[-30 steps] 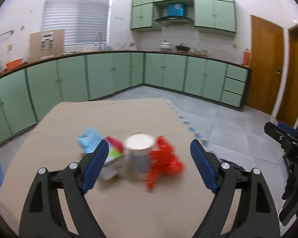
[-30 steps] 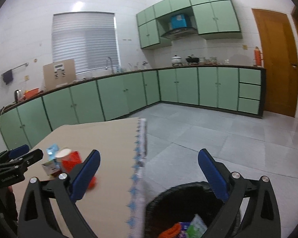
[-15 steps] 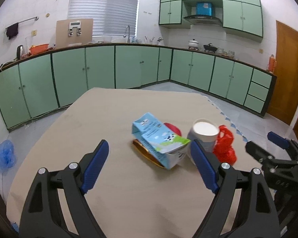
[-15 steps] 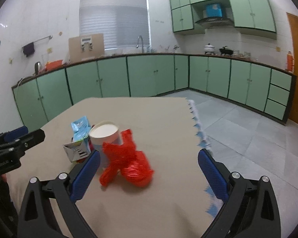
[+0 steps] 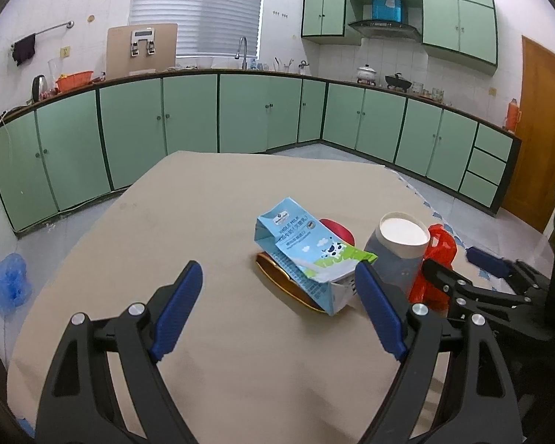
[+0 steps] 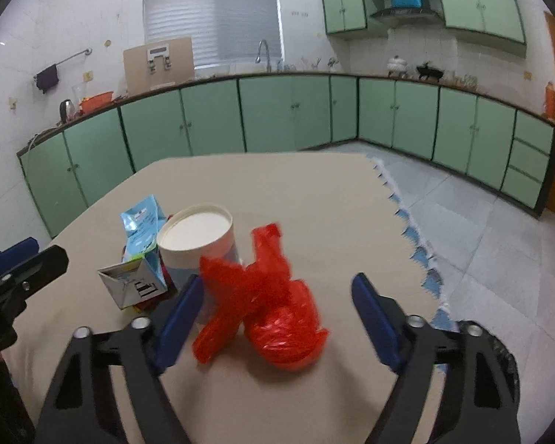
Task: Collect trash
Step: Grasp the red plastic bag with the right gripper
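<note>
A blue and green milk carton (image 5: 307,259) lies on its side on the tan table (image 5: 211,214), over a brown wrapper (image 5: 273,277) and a red item (image 5: 336,231). A white-lidded tub (image 5: 403,248) stands beside it, with a crumpled red plastic bag (image 5: 434,270) to its right. My left gripper (image 5: 277,307) is open and empty, just short of the carton. My right gripper (image 6: 277,318) is open around the red bag (image 6: 273,303), not touching it. The tub (image 6: 198,240) and carton (image 6: 140,259) sit behind the bag on the left.
Green cabinets (image 5: 240,111) line the walls. The table's jagged foam edge (image 6: 414,244) runs along the right over a grey tile floor. A black bin rim (image 6: 499,351) shows at the lower right. A blue bag (image 5: 7,285) lies on the floor at the left.
Both grippers swung from the bin side back toward the table. The right gripper has closed in on the red bag; the left now faces the milk carton.
</note>
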A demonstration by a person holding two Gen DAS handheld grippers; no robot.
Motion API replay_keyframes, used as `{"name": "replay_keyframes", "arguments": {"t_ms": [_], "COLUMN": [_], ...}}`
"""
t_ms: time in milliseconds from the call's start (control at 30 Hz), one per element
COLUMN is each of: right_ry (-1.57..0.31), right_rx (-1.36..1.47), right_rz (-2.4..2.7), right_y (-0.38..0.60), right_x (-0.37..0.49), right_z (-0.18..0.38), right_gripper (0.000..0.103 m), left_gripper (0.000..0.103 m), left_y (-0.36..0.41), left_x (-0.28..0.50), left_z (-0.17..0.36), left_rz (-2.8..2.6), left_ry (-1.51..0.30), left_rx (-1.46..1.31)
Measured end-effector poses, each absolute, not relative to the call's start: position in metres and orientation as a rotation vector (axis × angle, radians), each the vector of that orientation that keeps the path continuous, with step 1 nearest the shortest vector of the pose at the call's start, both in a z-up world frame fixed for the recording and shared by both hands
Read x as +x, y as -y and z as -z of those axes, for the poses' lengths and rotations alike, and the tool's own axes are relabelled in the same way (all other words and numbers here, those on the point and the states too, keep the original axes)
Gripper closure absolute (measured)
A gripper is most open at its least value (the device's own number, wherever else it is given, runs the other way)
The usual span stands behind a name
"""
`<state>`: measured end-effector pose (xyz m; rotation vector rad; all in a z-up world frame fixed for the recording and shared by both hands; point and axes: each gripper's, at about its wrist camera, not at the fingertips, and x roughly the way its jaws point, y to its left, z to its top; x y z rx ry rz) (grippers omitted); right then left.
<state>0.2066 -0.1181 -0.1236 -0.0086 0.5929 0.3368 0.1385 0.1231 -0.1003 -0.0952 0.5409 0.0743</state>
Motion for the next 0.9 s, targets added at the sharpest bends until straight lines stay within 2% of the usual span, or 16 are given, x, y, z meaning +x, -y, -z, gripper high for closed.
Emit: {"name": "replay_keyframes", "arguments": {"t_ms": [167,233,833,900], "right_ry": [-0.637,-0.638,-0.568,-0.571], "right_rx": [0.001,0.002,0.008,0.002], "right_rz": [-0.439,-0.459,-0.406,-0.408], "right_y": [0.119,0.119,0.147,0.146], "right_x": [0.208,0.208,0.207,0.207], "right_z": [0.130,0.131,0.116,0.117], "right_gripper": [0.070,0.077,0.079,0.079], "left_gripper": [0.022,0.022,0.021,0.024], "left_y": [-0.119,-0.115,-0.084,-0.089], "left_x": [0.143,0.146,0.192,0.195], "left_z": [0.107,0.109,0.123,0.125], "left_rz": [-0.050,-0.037,-0.101,-0.114], "left_ry": [-0.560,-0.570,-0.636,-0.648], "left_rx": [-0.099,-0.099,-0.120,-0.133]}}
